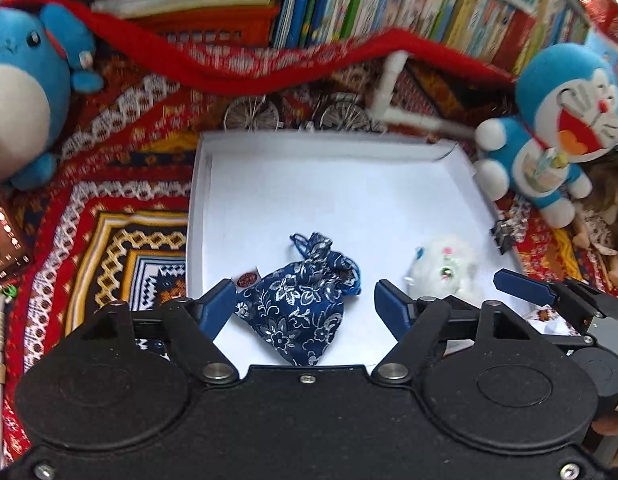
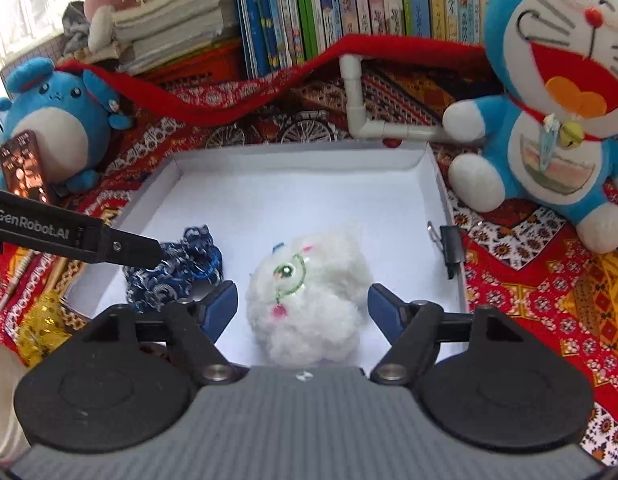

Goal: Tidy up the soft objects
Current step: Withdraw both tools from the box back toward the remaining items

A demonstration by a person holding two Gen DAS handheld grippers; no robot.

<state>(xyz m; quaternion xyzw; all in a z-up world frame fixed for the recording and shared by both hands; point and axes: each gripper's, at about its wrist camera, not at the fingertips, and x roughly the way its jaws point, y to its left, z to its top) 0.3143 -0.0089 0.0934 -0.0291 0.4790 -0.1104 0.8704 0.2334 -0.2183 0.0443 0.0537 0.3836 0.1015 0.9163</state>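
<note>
- left gripper fingers wide; the blue pouch lies in the white tray between them, untouched.
- right gripper fingers wide; the white plush sits in the tray between them, pads clear of it.

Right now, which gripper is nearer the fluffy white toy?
Right. The right gripper hangs open with the fluffy white toy between its fingers, pads clear. The left gripper straddles the blue floral pouch beside it in the white tray.
</note>
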